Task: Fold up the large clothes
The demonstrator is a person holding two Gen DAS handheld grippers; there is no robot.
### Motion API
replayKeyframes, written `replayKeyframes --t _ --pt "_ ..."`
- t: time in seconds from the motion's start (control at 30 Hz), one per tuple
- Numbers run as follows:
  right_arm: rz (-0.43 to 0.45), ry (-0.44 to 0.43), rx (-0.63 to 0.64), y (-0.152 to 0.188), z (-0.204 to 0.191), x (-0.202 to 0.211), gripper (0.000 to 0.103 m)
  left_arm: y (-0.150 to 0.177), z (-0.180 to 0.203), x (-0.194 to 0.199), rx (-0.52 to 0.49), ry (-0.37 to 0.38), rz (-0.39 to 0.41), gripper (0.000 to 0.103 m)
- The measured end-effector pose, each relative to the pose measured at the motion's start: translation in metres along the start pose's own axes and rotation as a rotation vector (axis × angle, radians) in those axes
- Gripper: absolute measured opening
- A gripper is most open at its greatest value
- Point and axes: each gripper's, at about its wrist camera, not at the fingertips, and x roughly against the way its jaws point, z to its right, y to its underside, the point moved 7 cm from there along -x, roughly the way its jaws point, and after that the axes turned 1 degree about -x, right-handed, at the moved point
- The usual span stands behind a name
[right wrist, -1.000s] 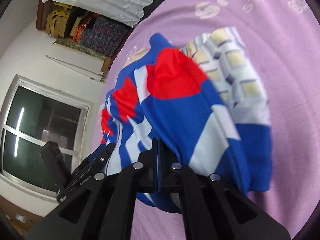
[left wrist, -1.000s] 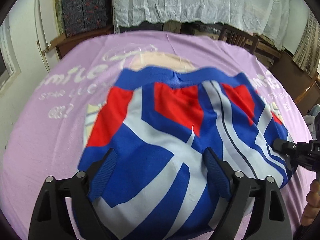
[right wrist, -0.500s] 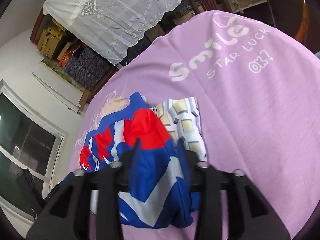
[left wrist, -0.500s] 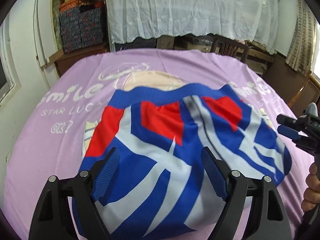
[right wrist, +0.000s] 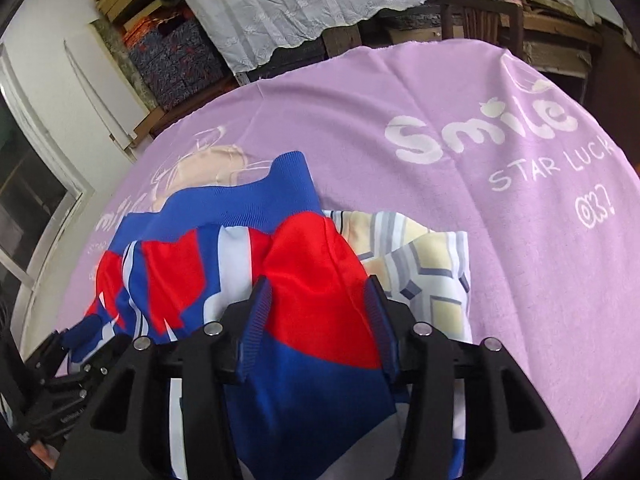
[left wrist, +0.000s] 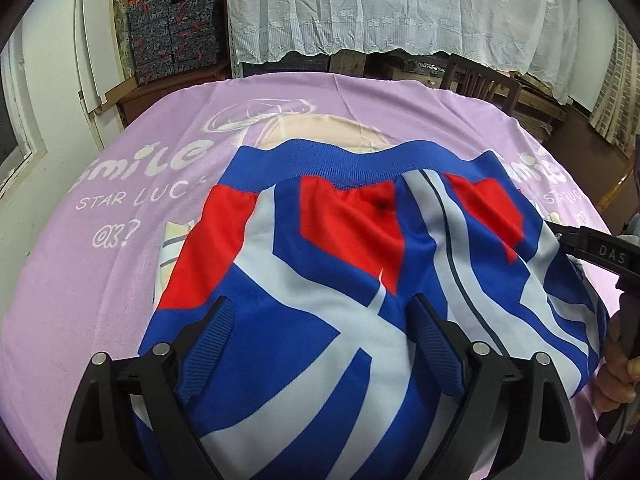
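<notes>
We see both views evenly and fairly brightly lit, with soft, diffuse light and no hard shadows on the purple sheet. Daylight seems to enter through the window at the left of the right wrist view, though its panes read dark. The red panels of the jacket are strongly saturated, close to clipping, and a faint sheen lies on its pale stripes. Fisheye distortion bows the sheet's edges and bends the white lace curtain; black vignette fills the corners. Focus holds well in the centre; the stacked patterned boxes and the rims look softer. We find no motion blur.
</notes>
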Motion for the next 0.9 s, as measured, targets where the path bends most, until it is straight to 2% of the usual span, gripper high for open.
replayKeyframes --t 0.13,0.27,0.37,0.4,0.43,0.47,0.63,0.8,0.83,0.9 --pt "0.032 -0.070 -0.068 -0.006 0.008 0.009 0.047 0.000 -0.002 -0.001 0.008 0.000 -0.003 0.094" --pt "-0.001 -0.042 -0.047 0.000 0.007 -0.003 0.051 0.000 -0.002 -0.001 0.010 -0.007 -0.004 0.095" --pt "0.017 0.027 0.017 0.002 -0.001 -0.005 0.050 0.000 -0.003 -0.002 0.014 -0.014 -0.006 0.099" --pt "0.023 0.030 0.004 0.001 0.001 -0.004 0.040 0.000 -0.004 -0.003 0.017 -0.014 -0.007 0.100" --pt "0.030 0.035 -0.008 -0.001 0.003 -0.002 0.015 0.000 -0.004 -0.003 0.021 -0.012 -0.009 0.100" --pt "0.034 0.020 -0.028 -0.003 0.006 0.001 0.003 0.000 -0.005 -0.004 0.023 -0.010 -0.012 0.100" --pt "0.096 0.007 -0.110 -0.015 0.028 0.018 0.003 0.000 -0.006 -0.005 0.020 -0.014 -0.012 0.100" --pt "0.027 -0.016 -0.153 -0.008 0.044 -0.004 0.004 0.000 -0.006 -0.005 0.023 -0.012 -0.016 0.100" --pt "0.033 -0.027 -0.148 -0.009 0.044 -0.002 0.006 0.000 -0.006 -0.005 0.024 -0.011 -0.017 0.100" --pt "0.055 -0.087 -0.193 -0.012 0.046 0.008 0.017 0.000 -0.007 -0.004 0.028 -0.009 -0.016 0.100"
